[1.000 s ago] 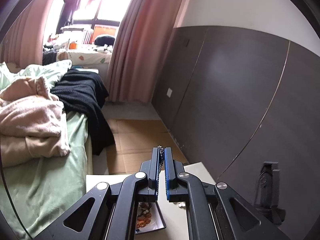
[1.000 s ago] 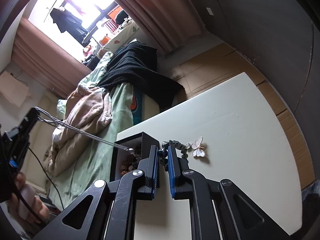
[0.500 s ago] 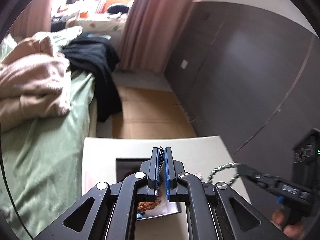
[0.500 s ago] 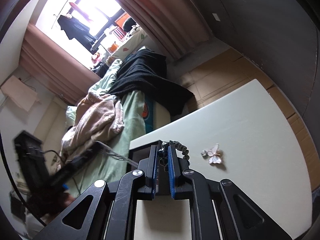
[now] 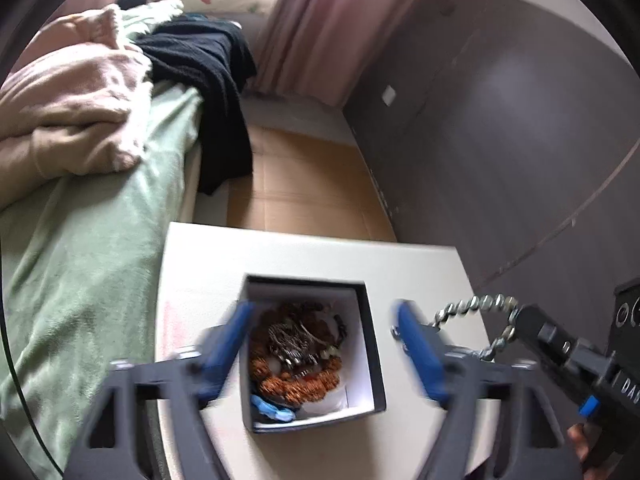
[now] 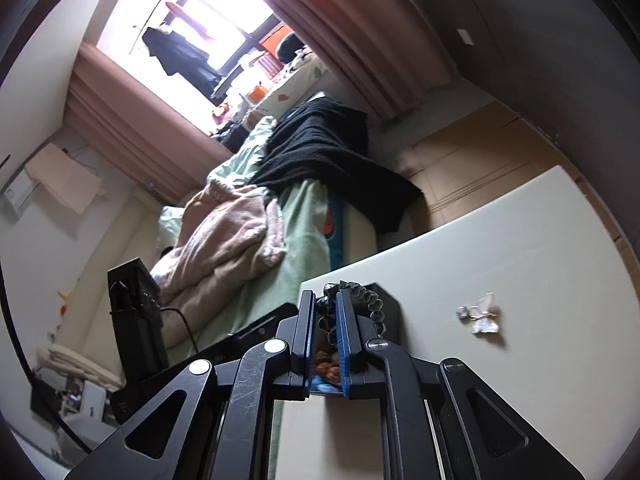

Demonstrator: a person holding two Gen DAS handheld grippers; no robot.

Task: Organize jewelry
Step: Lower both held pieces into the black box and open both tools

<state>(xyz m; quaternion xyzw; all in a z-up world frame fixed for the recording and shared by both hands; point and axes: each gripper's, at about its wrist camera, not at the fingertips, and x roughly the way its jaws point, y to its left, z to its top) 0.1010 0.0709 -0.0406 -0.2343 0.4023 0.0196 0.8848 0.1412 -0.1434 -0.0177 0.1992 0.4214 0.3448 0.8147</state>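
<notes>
The left gripper (image 5: 320, 344) is spread wide, its blue-padded fingers (image 5: 228, 340) blurred and standing on either side of a black jewelry box (image 5: 370, 344) with a white lining; nothing is held between them. Directly between and below the fingers, a heap of jewelry (image 5: 298, 356) is seen inside the box — orange-brown beads, a dark silvery chain piled on top, and something blue at the near corner. The box rests on a white table (image 5: 304, 256).

The right gripper (image 6: 324, 320) is clamped on a twisted silver bracelet (image 5: 476, 306), whose loop is seen in the left wrist view just beyond the left gripper's right finger, above the table and beside the box. In the right wrist view the bracelet (image 6: 360, 300) curls out past the fingertips, with the box just behind it. To the right of this gripper, well apart, a pale butterfly ornament (image 6: 482, 314) lies on the table. A bed (image 5: 88, 240) with green sheet — left of both grippers — is seen beyond the table edge.
</notes>
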